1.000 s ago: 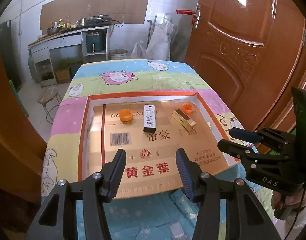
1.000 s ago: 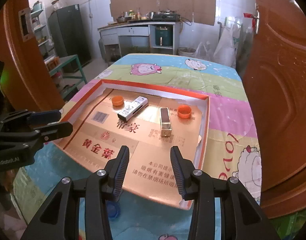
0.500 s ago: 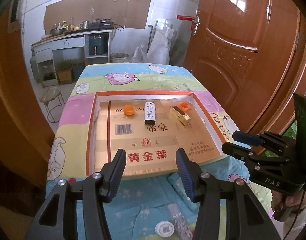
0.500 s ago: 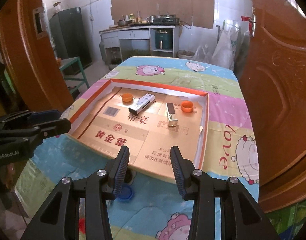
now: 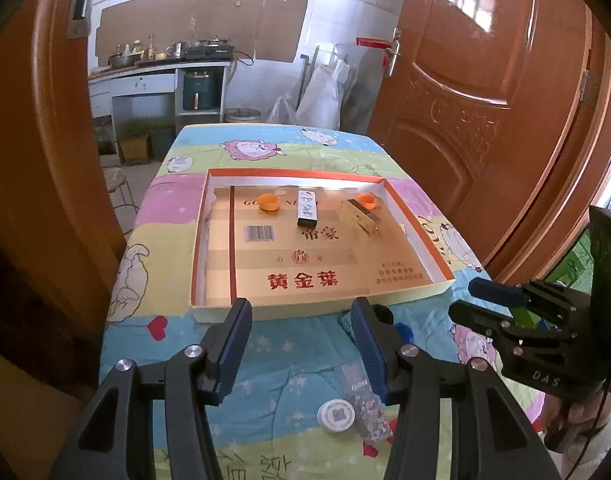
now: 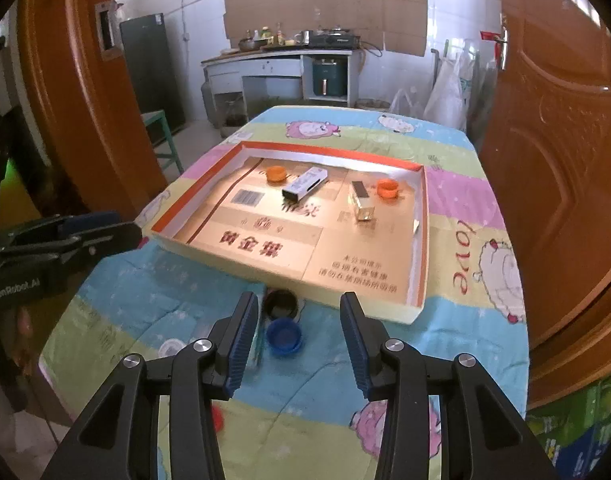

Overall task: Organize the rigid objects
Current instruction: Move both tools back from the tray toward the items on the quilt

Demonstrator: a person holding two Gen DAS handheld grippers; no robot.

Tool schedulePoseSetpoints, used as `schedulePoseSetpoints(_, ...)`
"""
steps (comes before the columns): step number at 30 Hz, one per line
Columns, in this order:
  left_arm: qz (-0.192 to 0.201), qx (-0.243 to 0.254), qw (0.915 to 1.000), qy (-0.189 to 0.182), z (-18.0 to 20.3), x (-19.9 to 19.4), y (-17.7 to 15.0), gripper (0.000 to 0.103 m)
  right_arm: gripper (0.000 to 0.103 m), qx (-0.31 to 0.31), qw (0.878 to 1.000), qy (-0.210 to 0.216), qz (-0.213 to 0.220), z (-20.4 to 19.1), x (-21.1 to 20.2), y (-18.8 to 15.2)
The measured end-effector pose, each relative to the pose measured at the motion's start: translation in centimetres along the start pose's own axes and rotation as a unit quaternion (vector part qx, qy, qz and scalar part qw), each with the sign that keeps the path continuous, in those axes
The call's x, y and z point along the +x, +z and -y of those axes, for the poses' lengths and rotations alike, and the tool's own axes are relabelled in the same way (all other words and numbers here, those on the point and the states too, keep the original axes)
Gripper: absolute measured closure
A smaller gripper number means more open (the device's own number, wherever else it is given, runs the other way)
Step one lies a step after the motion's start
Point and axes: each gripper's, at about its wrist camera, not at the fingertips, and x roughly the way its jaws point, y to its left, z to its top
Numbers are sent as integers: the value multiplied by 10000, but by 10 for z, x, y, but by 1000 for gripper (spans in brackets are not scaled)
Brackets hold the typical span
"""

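Right now both your grippers, left gripper (image 5: pixel 301 344) and right gripper (image 6: pixel 299 340), hang with jaws apart, gripping nothing, over the counter's (image 6: pixel 457 328) near edge. Beyond them the cardboard tray (image 5: pixel 415 216) holds two orange caps (image 5: pixel 268 202), a white box (image 5: pixel 306 210) and a gold box (image 5: pixel 361 218).

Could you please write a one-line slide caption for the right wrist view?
Open right gripper above a blue cap on the cartoon bedspread, facing a cardboard tray holding two orange caps and two small boxes.
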Motion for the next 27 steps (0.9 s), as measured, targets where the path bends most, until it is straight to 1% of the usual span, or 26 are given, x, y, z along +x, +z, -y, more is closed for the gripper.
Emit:
schedulePoseSetpoints(11,76,48,9999,-133,3,-13,-26,51,59,1,9998,140,-135,-21,-4,-34)
schedulePoseSetpoints(18,-80,-1,9998,-183,-1,-6,-54,51,59,-146,9983,420,-377,-36,5,-68)
schedulePoseSetpoints(22,-188,-50,9997,-151,-7,-1,-69,51,59,-411,9972,434,-441,-49,9,-85)
schedulePoseSetpoints(27,-271,-98,9995,-94,-13,5,-81,51,59,-681,9955,472,-463,-60,14,-94)
